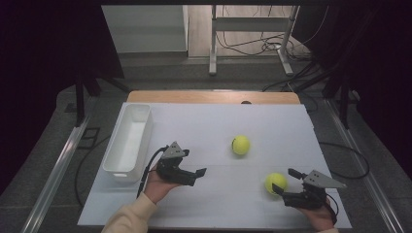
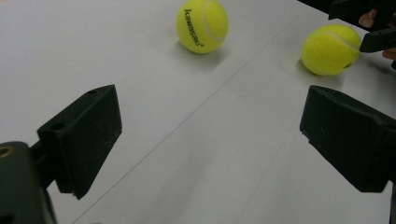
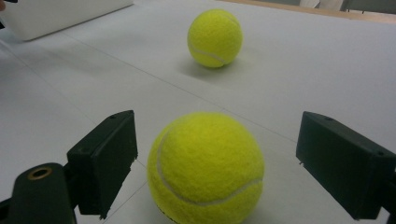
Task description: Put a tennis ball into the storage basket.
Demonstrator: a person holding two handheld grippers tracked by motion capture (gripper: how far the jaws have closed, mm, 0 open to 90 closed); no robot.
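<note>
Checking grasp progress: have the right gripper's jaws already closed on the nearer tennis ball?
No. In the right gripper view the right gripper has its jaws wide apart, with gaps on both sides of the nearer tennis ball.

1. The far tennis ball (image 2: 202,25) carries the one readable text: the brand word "kawasaki" in dark lowercase letters, running up its yellow felt beside the white seam, as the left gripper view shows it.
2. The near tennis ball (image 3: 206,169), at the right of the table, shows only its curved white seam and no lettering that can be read.
</note>
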